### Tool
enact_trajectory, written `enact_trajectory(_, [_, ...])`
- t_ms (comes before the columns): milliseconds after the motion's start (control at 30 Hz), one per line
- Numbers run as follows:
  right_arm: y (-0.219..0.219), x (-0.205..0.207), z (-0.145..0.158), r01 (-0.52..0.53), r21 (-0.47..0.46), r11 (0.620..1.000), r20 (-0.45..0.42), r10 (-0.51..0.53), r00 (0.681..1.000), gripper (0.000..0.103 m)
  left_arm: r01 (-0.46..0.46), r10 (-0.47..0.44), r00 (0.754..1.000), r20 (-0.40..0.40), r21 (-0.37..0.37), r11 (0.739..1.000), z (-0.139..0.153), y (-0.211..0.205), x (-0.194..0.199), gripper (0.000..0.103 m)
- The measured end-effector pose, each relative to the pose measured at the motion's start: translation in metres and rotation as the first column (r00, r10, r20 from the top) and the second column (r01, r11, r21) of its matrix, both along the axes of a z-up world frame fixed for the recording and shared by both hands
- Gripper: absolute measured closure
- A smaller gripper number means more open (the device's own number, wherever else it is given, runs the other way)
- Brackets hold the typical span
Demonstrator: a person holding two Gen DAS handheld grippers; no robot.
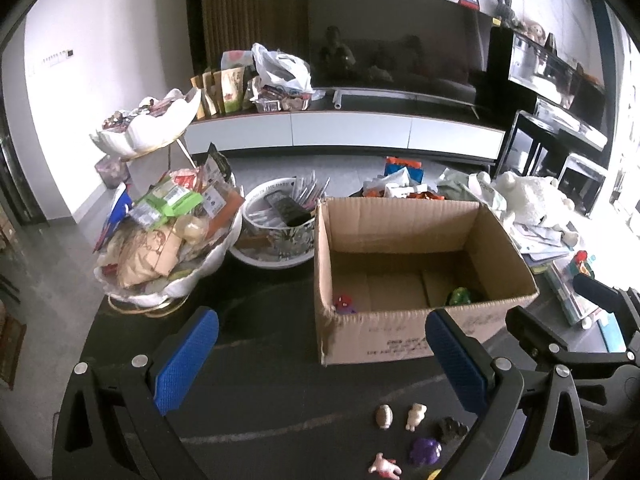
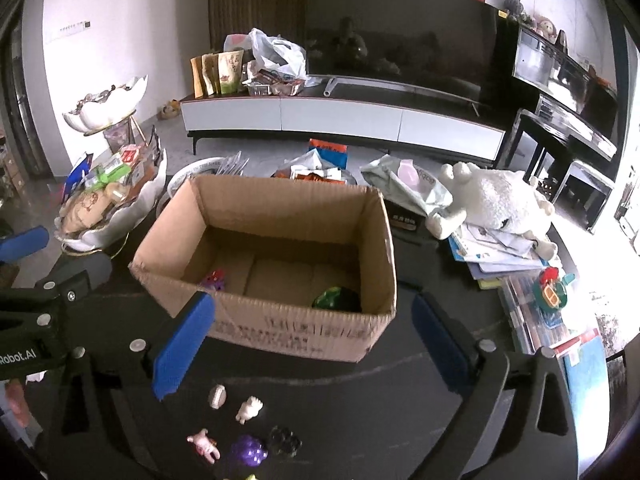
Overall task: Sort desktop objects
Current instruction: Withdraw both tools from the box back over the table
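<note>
Though dented, cardboard box (image 2: 280, 264) open-topped

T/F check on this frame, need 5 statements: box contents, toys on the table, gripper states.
1. The cardboard box already holds two toys. True: a red and purple figure and a green toy lie on its floor.
2. The left gripper is shut on a toy. False: its jaws are spread wide and hold nothing.
3. Small toys lie on the dark table in front of the box. True, among them a pink figure and a purple toy.
4. The right gripper is open. True.
5. The white plush toy is inside the box. False: it lies on a stack of papers to the box's right.
</note>
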State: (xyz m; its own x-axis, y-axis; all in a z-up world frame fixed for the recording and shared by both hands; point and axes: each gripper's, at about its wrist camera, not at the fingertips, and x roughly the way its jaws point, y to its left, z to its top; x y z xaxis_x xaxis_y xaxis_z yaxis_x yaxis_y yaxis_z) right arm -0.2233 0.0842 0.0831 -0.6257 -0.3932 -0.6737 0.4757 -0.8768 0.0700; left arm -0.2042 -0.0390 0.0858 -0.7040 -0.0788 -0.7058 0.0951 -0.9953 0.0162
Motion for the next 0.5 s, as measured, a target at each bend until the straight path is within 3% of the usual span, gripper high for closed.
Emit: enact_trajectory(500, [0.029, 0.061, 0.002, 0.0, 0.014, 1.0, 0.013, 0.0, 1.0, 0.005, 0.015, -0.015, 1.0, 0.026, 0.012, 1.0, -0.001, 0.007, 0.058, 0.001])
